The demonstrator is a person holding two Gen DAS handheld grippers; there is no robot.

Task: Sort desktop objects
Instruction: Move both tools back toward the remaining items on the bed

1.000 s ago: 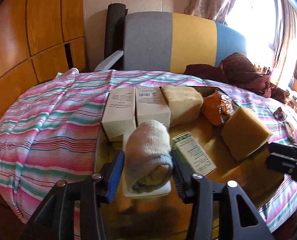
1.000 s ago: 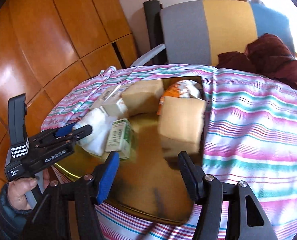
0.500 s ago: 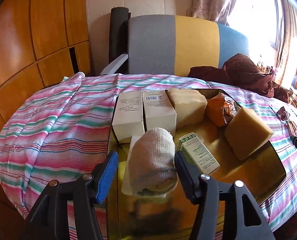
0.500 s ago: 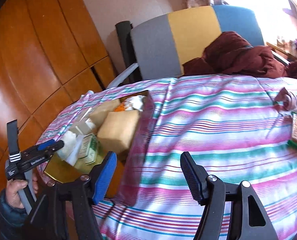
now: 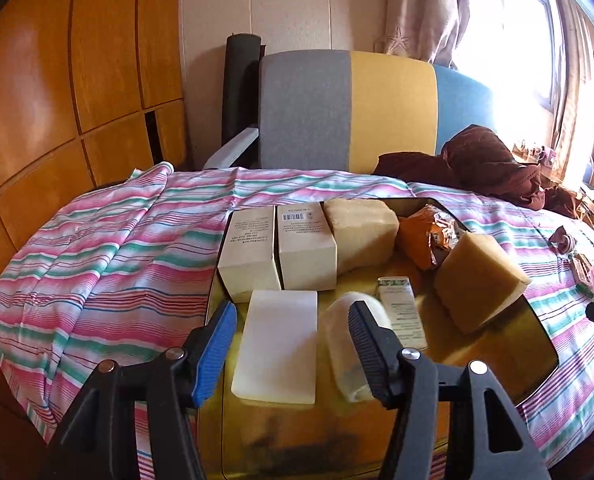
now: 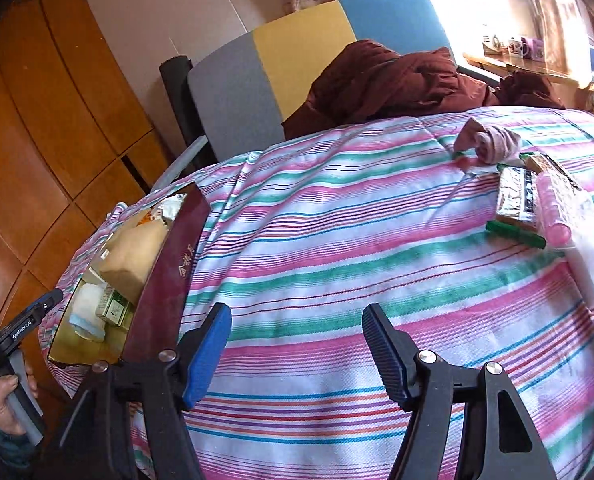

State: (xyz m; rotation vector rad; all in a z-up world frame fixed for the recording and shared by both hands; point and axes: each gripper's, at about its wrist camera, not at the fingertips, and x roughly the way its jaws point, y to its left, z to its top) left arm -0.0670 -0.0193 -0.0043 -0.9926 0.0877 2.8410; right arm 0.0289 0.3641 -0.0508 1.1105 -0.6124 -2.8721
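Note:
A gold-lined tray on the striped cloth holds two cream boxes, two yellow sponges, an orange packet, a small green-and-white box, a white pad and a rolled whitish cloth. My left gripper is open just in front of the pad, with the roll beside its right finger. My right gripper is open over bare striped cloth, right of the tray. Loose items lie far right: a pink sock, a patterned packet, a green stick, a pink tube.
A grey, yellow and blue chair back stands behind the table with a dark red garment beside it. Wooden panels fill the left. A hand holds the left gripper handle at the table's left edge.
My left gripper let go of the rolled cloth and drew back; the roll now lies right of the white pad. My right gripper swung right, away from the tray, toward the loose items.

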